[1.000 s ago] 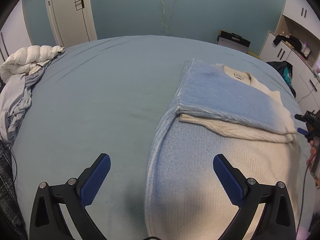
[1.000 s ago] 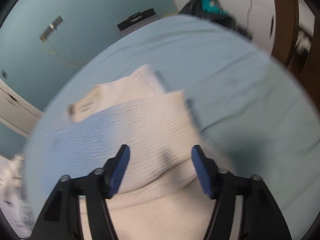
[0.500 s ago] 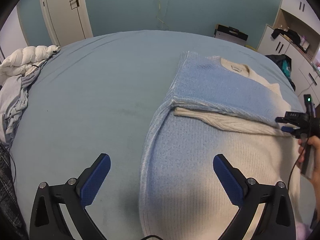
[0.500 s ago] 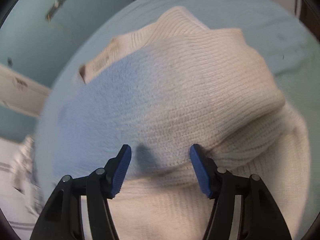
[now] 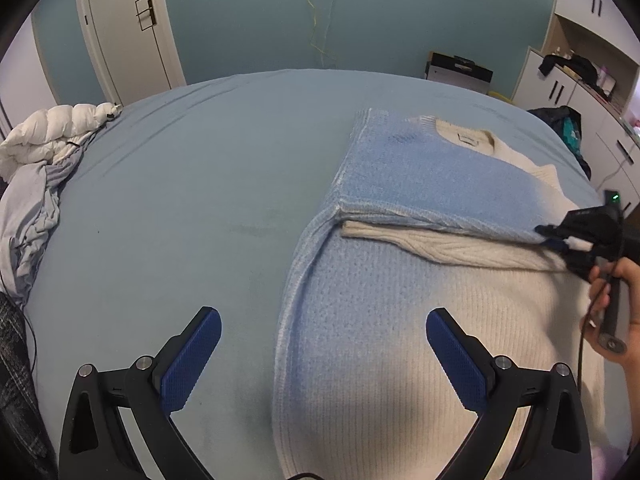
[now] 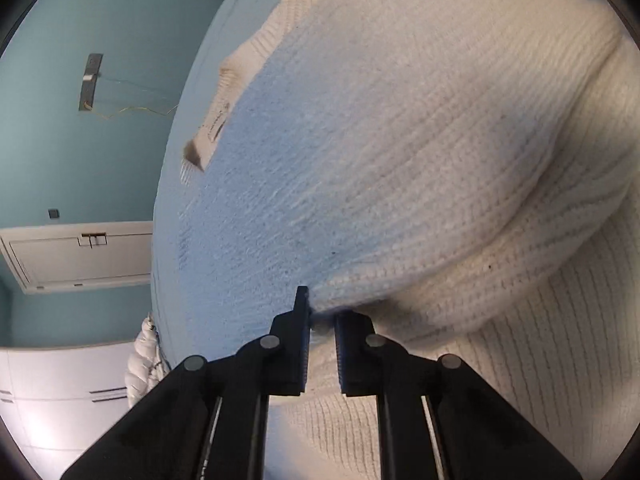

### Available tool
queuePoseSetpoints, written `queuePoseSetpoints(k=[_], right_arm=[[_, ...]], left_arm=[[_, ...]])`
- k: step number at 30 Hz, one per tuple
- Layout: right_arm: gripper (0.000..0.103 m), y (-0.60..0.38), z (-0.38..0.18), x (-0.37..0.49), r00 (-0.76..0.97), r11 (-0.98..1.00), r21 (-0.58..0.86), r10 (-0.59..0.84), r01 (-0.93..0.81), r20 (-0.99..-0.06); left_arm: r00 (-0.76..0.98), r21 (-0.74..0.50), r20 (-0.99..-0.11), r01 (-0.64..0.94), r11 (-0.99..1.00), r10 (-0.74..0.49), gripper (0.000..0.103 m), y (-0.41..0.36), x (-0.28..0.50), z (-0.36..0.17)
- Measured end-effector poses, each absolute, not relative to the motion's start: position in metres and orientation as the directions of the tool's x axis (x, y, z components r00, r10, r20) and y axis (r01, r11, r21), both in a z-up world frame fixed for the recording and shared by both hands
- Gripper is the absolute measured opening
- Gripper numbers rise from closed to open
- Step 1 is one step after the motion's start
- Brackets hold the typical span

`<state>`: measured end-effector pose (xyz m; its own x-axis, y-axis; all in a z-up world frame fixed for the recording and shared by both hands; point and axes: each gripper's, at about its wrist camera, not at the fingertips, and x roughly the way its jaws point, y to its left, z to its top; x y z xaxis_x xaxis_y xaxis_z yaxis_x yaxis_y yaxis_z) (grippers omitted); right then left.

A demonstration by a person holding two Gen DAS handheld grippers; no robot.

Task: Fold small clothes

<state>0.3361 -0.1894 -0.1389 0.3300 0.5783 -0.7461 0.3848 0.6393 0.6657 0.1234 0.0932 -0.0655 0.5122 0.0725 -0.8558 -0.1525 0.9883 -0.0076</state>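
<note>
Already the right hand-held gripper (image 6: 320, 320) looks clamped on the sweater's (image 5: 400, 320) folded sleeve edge, running crosswise; the left hand-held gripper (image 5: 324, 356) stands apart, straddling its near-left edge.

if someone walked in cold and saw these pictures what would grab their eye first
The blue-to-cream knit sweater spread over the right half of the pale blue bed, its top part folded down into a flap. Next, the right gripper, shut on the flap's edge at the sweater's right side, while the left gripper is open above the sweater's near left edge. A white puffy jacket lies crumpled at the bed's far left.
</note>
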Motion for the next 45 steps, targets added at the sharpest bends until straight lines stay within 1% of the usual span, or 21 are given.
queuePoseSetpoints(k=[4, 7, 8, 9, 11, 12, 15, 17, 20, 22, 25, 28, 30, 32, 35, 38, 40, 41, 43, 44, 45], right_arm=[[0.006, -0.174, -0.103, 0.324, 0.381, 0.751, 0.615, 0.509, 0.240, -0.771], [0.007, -0.171, -0.127, 0.331, 0.342, 0.791, 0.559, 0.468, 0.251, -0.815], [0.011, -0.169, -0.144, 0.336, 0.294, 0.807, 0.526, 0.451, 0.269, -0.843], [0.024, -0.170, -0.158, 0.337, 0.242, 0.813, 0.502, 0.444, 0.296, -0.863], [0.043, -0.181, -0.160, 0.325, 0.237, 0.760, 0.534, 0.479, 0.370, -0.845], [0.050, -0.186, -0.153, 0.321, 0.252, 0.736, 0.560, 0.500, 0.381, -0.828], [0.051, -0.209, -0.128, 0.317, 0.351, 0.703, 0.622, 0.518, 0.344, -0.780], [0.052, -0.236, -0.114, 0.320, 0.432, 0.730, 0.582, 0.423, 0.358, -0.796], [0.052, -0.254, -0.109, 0.343, 0.434, 0.830, 0.417, 0.242, 0.371, -0.868], [0.051, -0.248, -0.118, 0.369, 0.370, 0.925, 0.191, 0.061, 0.327, -0.927], [0.051, -0.228, -0.150, 0.394, 0.261, 0.973, -0.079, -0.136, 0.218, -0.956], [0.054, -0.218, -0.152, 0.395, 0.310, 0.973, -0.166, -0.209, 0.161, -0.927], [0.054, -0.215, -0.150, 0.401, 0.289, 0.974, -0.160, -0.201, 0.159, -0.936], [0.055, -0.219, -0.140, 0.397, 0.226, 0.982, -0.075, -0.114, 0.174, -0.967], [0.056, -0.243, -0.104, 0.374, 0.222, 0.953, 0.207, 0.158, 0.220, -0.962], [0.061, -0.260, -0.068, 0.340, 0.180, 0.933, 0.310, 0.278, 0.184, -0.944], [0.062, -0.274, -0.043, 0.316, 0.175, 0.941, 0.308, 0.283, 0.138, -0.943], [0.065, -0.286, -0.027, 0.302, 0.187, 0.949, 0.296, 0.273, 0.109, -0.944], [0.075, -0.300, -0.007, 0.272, 0.227, 0.954, 0.286, 0.261, 0.085, -0.938], [0.081, -0.305, -0.014, 0.256, 0.252, 0.953, 0.290, 0.261, 0.085, -0.932], [0.084, -0.312, -0.012, 0.240, 0.275, 0.952, 0.292, 0.258, 0.090, -0.926]], left_arm=[[0.502, -0.007, -0.862, -0.159, 0.987, 0.075, 0.103, 0.095, 0.126, -0.069], [0.499, -0.012, -0.863, -0.163, 0.987, 0.072, 0.103, 0.096, 0.125, -0.069], [0.499, -0.011, -0.864, -0.162, 0.987, 0.072, 0.103, 0.095, 0.125, -0.069], [0.499, -0.008, -0.864, -0.159, 0.987, 0.073, 0.103, 0.094, 0.125, -0.069], [0.504, -0.005, -0.861, -0.151, 0.988, 0.073, 0.103, 0.093, 0.124, -0.067], [0.505, -0.004, -0.860, -0.150, 0.989, 0.073, 0.103, 0.092, 0.125, -0.067], [0.501, -0.009, -0.863, -0.151, 0.989, 0.068, 0.103, 0.091, 0.126, -0.069], [0.495, -0.003, -0.866, -0.144, 0.990, 0.069, 0.103, 0.089, 0.127, -0.071], [0.493, 0.011, -0.866, -0.140, 0.990, 0.079, 0.103, 0.086, 0.127, -0.072], [0.493, 0.004, -0.867, -0.137, 0.991, 0.072, 0.103, 0.085, 0.128, -0.073], [0.479, -0.009, -0.876, -0.136, 0.991, 0.058, 0.103, 0.084, 0.131, -0.079], [0.465, 0.010, -0.883, -0.132, 0.991, 0.071, 0.103, 0.080, 0.132, -0.085], [0.455, 0.032, -0.886, -0.123, 0.992, 0.085, 0.103, 0.075, 0.132, -0.086], [0.449, 0.061, -0.888, -0.106, 0.993, 0.102, 0.103, 0.069, 0.128, -0.086], [0.450, 0.121, -0.883, -0.059, 0.991, 0.134, 0.103, 0.058, 0.116, -0.080], [0.453, 0.136, -0.882, -0.017, 0.991, 0.129, 0.103, 0.051, 0.100, -0.070], [0.434, 0.108, -0.896, -0.002, 0.994, 0.098, 0.103, 0.049, 0.086, -0.064], [0.420, 0.088, -0.905, 0.014, 0.996, 0.074, 0.103, 0.048, 0.079, -0.062], [0.406, 0.068, -0.913, 0.046, 0.997, 0.044, 0.103, 0.046, 0.065, -0.056], [0.403, 0.070, -0.914, 0.055, 0.996, 0.042, 0.103, 0.047, 0.058, -0.053], [0.396, 0.074, -0.917, 0.065, 0.995, 0.043, 0.103, 0.049, 0.049, -0.052]])
